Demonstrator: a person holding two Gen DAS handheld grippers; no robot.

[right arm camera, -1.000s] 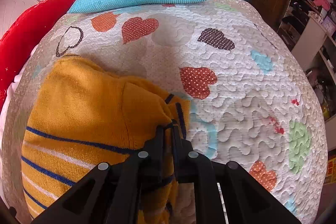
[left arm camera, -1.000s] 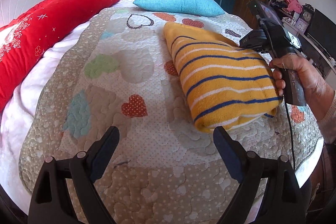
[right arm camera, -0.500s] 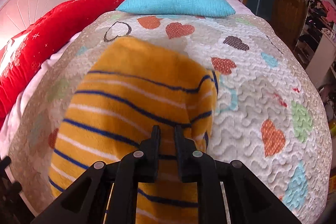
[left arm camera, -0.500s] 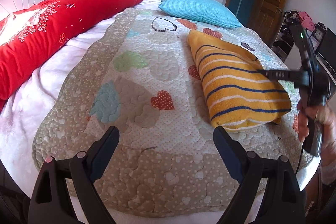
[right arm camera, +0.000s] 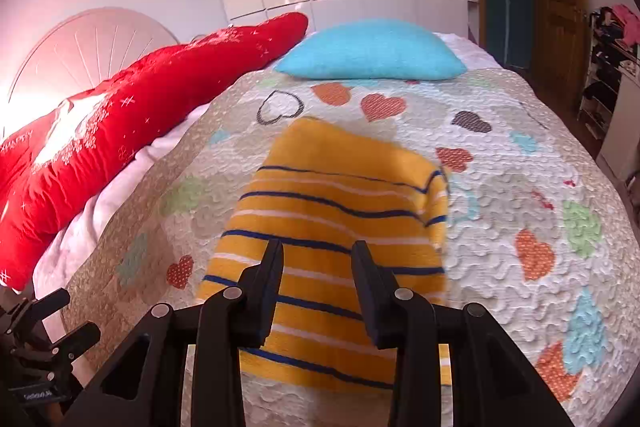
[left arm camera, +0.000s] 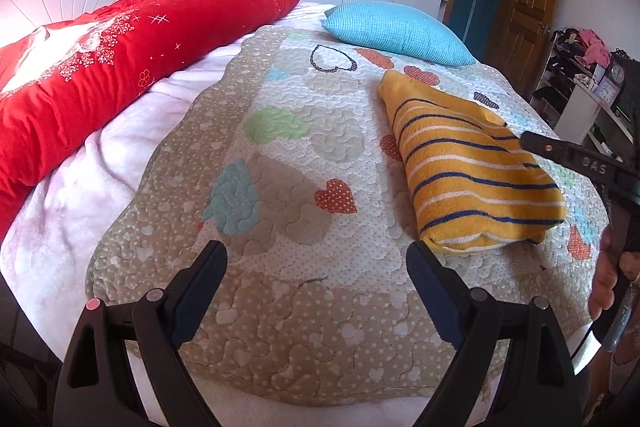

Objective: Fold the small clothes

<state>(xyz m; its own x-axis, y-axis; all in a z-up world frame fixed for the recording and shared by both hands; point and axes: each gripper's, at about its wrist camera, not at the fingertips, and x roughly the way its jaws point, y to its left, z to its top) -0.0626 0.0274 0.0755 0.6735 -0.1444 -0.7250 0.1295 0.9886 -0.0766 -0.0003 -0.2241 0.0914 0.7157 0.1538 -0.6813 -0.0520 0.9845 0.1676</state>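
red pillow (left arm camera: 120,59) upper left | left gripper (left arm camera: 316,283) bottom centre, tongs spread wide, holding nothing, over quilt (left arm camera: 280,155) | folded yellow striped garment (left arm camera: 472,171) centre right on quilt | right gripper (right arm camera: 318,263) tongs parted, above garment, gripping nothing

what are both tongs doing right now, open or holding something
Left tongs: open, empty, above the quilt.
Right tongs: open, holding nothing, over the folded yellow striped garment.
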